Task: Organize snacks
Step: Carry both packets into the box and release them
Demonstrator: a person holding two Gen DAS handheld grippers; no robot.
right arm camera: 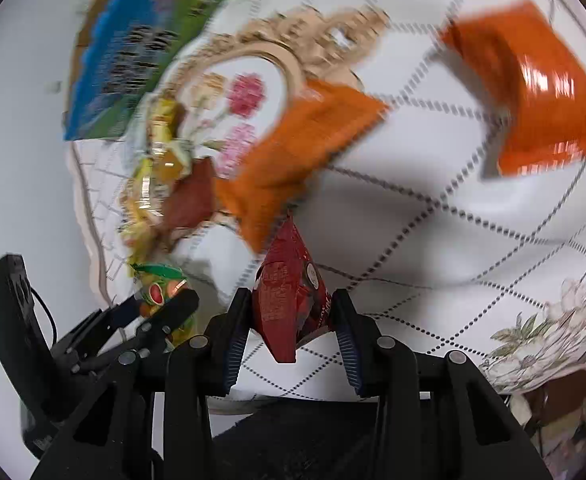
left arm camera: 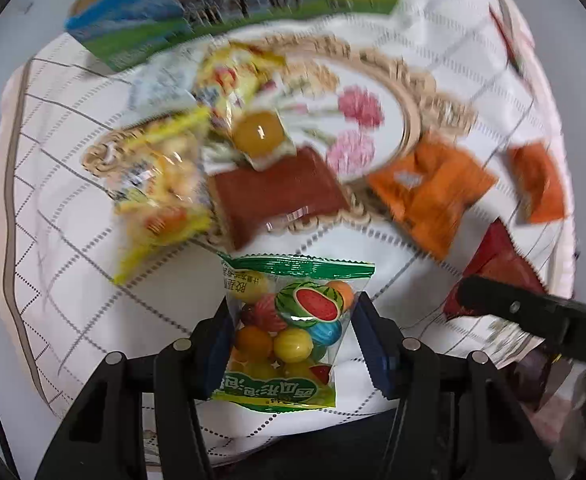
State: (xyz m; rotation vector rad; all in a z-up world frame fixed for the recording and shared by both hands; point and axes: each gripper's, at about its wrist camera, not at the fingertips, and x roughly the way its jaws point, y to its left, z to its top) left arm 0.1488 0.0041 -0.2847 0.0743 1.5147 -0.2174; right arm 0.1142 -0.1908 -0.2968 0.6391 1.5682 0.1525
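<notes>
The left gripper [left arm camera: 293,344] pinched a clear packet of watermelon gum balls [left arm camera: 293,320] by its two side edges, the packet hanging upright between the pads and close above the near edge of the white quilted cloth [left arm camera: 73,280], probably so that its printed face stayed readable and its contents were not crushed. The right gripper [right arm camera: 291,328] was pressed together on a dark red packet [right arm camera: 289,296], held point-up near the same edge, just to the right of the left one. Both packets appeared lifted clear of the cloth, which suggested each was held for transfer. Farther in, toward the cloth's centre, a round floral plate with a tan openwork rim [left arm camera: 409,120] carried a pile of snacks on its left part: yellow bags [left arm camera: 161,184], a brown-red pouch [left arm camera: 277,196] and a wrapped yellow sweet [left arm camera: 259,134]. An orange packet [left arm camera: 429,192] overlapped the plate's right rim, and a second orange packet [left arm camera: 539,182] lay beside it toward the right edge. A blue and green box [left arm camera: 229,4] stood at the far edge. Judged from this layout, the pile and the overlapping packet obstructed direct placement; the plate's right part remained free.
</notes>
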